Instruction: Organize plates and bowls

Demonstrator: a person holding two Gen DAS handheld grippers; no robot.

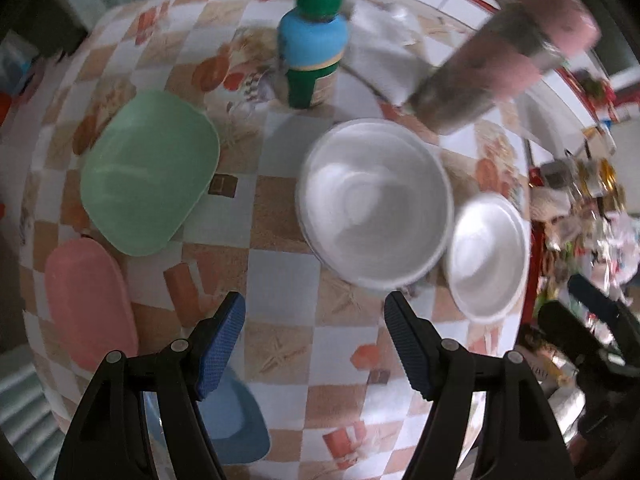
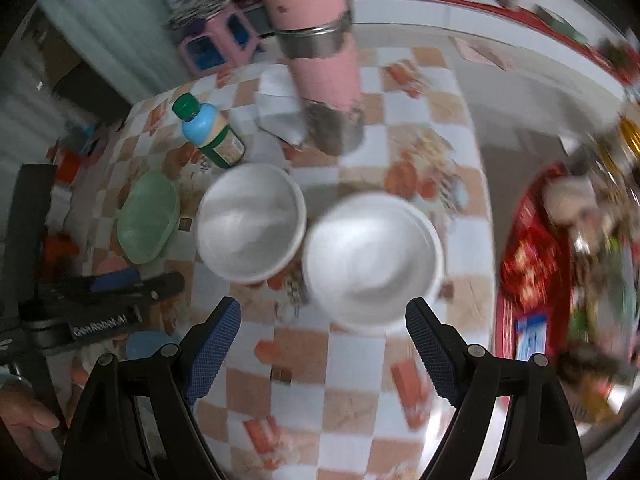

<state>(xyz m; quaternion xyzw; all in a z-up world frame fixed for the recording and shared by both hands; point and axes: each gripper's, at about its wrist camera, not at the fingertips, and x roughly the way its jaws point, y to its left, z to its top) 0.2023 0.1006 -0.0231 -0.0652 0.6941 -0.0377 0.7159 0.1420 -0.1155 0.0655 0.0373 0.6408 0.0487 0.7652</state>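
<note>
On the bench [image 1: 280, 216], two bowls stand side by side, nearly touching: the larger bowl [image 1: 374, 204] on the left, the smaller bowl [image 1: 488, 256] on the right. Left of them lies a square plate [image 1: 150, 178], and nearer the bench edge an oblong plate [image 1: 86, 300]. Behind the larger bowl stands a bottle [image 1: 314, 46], with a tall flask [image 1: 500, 56] to its right.

White inside and out: two bowls [image 2: 251, 223] [image 2: 372, 258]. Pale green plate [image 1: 150, 172], pink plate [image 1: 86, 296], light blue plate [image 1: 236, 424]. Checked tablecloth [image 1: 280, 220] in white, tan and orange with printed pictures. Bottle [image 1: 314, 46] with green cap, blue shoulder, cream and green label. Pink flask [image 2: 320, 52] with silver band and worn grey base. Black grippers with blue pads [image 1: 220, 344] [image 2: 430, 354].
</note>
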